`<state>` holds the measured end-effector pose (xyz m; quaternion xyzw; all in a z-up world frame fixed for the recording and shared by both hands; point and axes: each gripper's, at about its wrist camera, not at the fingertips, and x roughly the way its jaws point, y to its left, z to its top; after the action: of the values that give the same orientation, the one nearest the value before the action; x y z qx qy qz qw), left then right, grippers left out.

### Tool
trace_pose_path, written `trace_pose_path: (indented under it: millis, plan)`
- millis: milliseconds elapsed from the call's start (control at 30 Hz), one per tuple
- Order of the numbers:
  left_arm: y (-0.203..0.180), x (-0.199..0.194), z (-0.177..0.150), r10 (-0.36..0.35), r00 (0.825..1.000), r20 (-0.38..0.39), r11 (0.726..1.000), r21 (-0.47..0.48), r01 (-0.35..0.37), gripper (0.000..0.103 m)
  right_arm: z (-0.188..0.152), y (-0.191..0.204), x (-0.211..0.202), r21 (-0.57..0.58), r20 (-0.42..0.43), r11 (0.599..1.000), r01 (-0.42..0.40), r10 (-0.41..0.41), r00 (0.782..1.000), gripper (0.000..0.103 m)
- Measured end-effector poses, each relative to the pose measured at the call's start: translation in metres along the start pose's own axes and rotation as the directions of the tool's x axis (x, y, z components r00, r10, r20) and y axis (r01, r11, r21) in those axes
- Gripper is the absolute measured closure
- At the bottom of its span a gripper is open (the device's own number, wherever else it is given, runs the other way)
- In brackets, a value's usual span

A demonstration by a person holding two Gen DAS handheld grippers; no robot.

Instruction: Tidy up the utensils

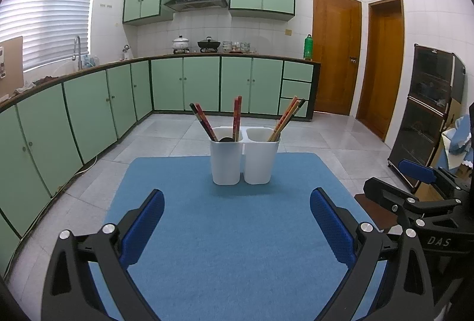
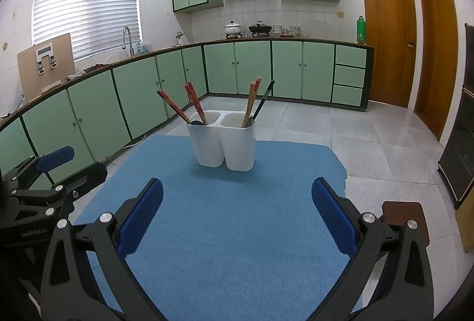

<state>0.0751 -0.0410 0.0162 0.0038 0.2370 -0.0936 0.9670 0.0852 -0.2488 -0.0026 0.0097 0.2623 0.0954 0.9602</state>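
Observation:
Two white holder cups stand side by side at the far edge of the blue mat [image 1: 225, 232]. The left cup [image 1: 225, 156] holds red chopsticks [image 1: 205, 122] and a dark spoon. The right cup [image 1: 260, 156] holds wooden and dark chopsticks [image 1: 286, 118]. In the right wrist view the left cup [image 2: 207, 143], the right cup [image 2: 240, 146] and their chopsticks [image 2: 251, 102] show too. My left gripper [image 1: 237, 202] is open and empty, hovering over the near mat. My right gripper [image 2: 237, 193] is open and empty beside it, and also shows at the left wrist view's right edge [image 1: 414, 170].
The mat covers a small table [image 2: 326, 161] in a kitchen. Green cabinets [image 1: 89, 102] run along the left and back. A brown stool [image 2: 406, 217] stands right of the table, a dark appliance cabinet [image 1: 426, 113] further right. Tiled floor [image 2: 370, 143] surrounds the table.

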Motion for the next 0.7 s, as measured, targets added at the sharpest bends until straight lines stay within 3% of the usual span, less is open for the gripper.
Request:
trace_pose_path:
  millis: [700]
  plan:
    - [0.0005,0.0004,-0.0017,0.006,1.000,-0.002,1.000,-0.008,-0.006,0.006,0.0002,-0.0008,0.0002,0.000,-0.002,1.000,0.000,0.000,1.000,0.006]
